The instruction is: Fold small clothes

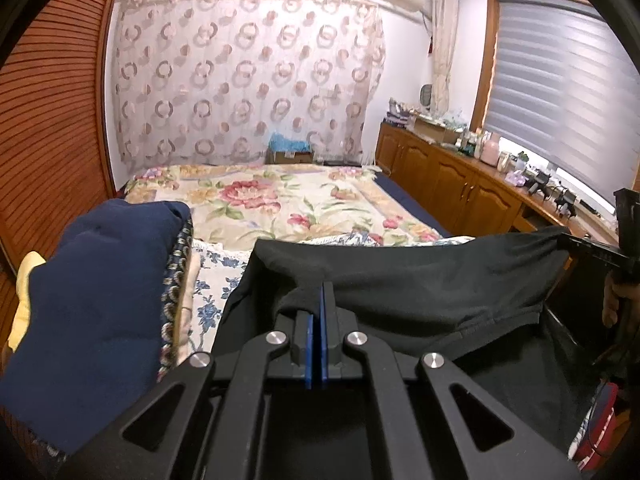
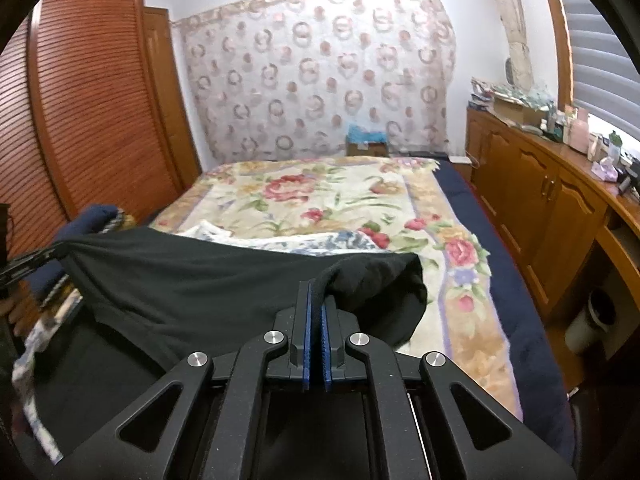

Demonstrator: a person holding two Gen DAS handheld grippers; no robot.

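Observation:
A black garment (image 1: pixel 420 280) hangs stretched between both grippers above the near end of the bed. My left gripper (image 1: pixel 320 300) is shut on its left edge, the blue pads pinching a fold of the black cloth. In the right wrist view the same black garment (image 2: pixel 192 280) spreads off to the left, and my right gripper (image 2: pixel 316 300) is shut on its bunched right edge. The other gripper shows at each view's far side: the right gripper (image 1: pixel 592 250) and the left gripper (image 2: pixel 28 262), each pulling a corner of the cloth taut.
A floral bedspread (image 1: pixel 280 200) covers the bed beyond. A stack of folded cloth with a navy piece (image 1: pixel 100 300) on top stands at the left. A wooden louvred wardrobe (image 2: pixel 88 100) lines the left side, and a cluttered wooden cabinet (image 2: pixel 540 184) runs along the right under the window.

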